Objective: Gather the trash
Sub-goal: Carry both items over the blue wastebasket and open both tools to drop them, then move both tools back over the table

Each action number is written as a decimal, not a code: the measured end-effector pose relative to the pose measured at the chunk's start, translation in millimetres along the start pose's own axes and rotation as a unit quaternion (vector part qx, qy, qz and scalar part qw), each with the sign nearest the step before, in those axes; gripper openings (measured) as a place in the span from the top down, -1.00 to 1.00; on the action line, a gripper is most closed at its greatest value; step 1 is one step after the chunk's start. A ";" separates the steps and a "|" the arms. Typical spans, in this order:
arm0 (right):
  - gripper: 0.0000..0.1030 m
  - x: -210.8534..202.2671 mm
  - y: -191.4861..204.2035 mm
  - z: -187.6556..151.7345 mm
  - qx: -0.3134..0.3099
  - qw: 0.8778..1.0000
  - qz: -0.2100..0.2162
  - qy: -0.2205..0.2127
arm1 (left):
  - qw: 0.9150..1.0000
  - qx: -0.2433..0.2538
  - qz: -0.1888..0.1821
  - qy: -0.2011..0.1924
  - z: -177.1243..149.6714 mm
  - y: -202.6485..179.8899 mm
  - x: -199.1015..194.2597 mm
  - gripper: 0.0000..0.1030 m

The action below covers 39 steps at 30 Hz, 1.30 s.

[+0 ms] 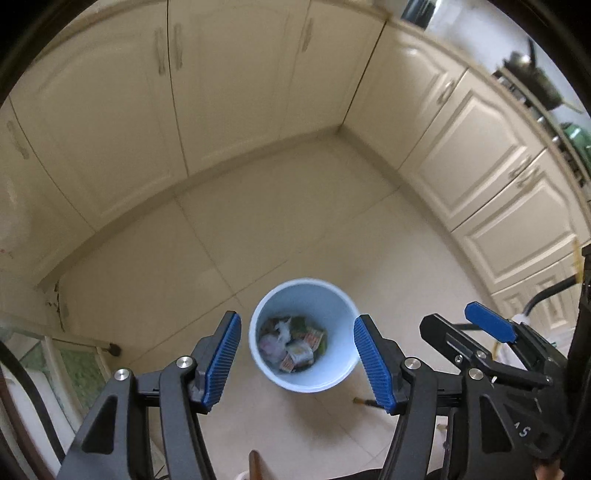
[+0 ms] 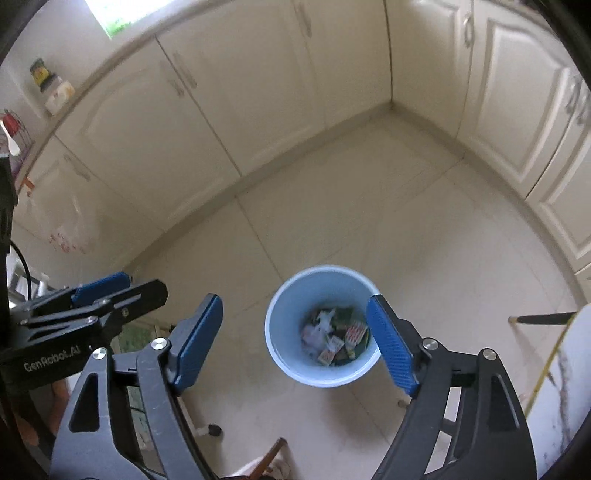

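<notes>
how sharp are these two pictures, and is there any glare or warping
Left wrist view: the bin and cabinets are motion-blurred, straight cabinet lines bow. Right wrist view: similar blur on the bin, overexposed window at top. Both have dark fisheye corners.

soft, even daylight; a bright window (image 2: 110, 14) glares at top left. fisheye bends the edges. bin (image 2: 321, 325) slightly blurred.

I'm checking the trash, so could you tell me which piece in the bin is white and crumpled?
The crumpled tissue at the left of the pile in the bin; the other pieces are flat printed wrappers in red, green and yellow.
</notes>
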State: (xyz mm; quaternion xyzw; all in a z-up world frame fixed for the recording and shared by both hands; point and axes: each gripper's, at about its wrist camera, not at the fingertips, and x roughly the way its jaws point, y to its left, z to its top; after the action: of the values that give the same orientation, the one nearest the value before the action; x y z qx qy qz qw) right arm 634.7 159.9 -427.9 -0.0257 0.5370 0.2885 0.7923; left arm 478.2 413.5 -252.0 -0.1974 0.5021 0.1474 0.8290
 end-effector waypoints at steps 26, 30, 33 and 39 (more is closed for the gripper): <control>-1.00 -425.2 -61.0 -154.3 0.036 0.923 -0.177 -0.338 | 0.914 0.129 -0.117 -0.366 -244.2 -223.7 -272.9 -0.93; -1.00 -465.0 -108.4 -194.0 0.090 0.907 -0.228 -0.343 | 0.920 0.173 -0.141 -0.321 -258.1 -265.3 -251.4 -0.93; -1.00 -484.3 -152.4 -224.4 0.140 0.894 -0.265 -0.334 | 0.927 0.194 -0.161 -0.278 -266.0 -304.1 -246.9 -0.93; -1.00 -496.9 -220.5 -268.1 0.207 0.880 -0.295 -0.308 | 0.937 0.237 -0.174 -0.188 -269.2 -399.5 -204.2 -0.93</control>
State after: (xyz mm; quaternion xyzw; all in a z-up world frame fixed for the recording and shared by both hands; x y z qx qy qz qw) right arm 389.8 -331.0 -170.1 0.0721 0.2809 -0.0830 0.9534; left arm 354.3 -74.9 -111.0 -0.0487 0.3154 -0.0883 0.9436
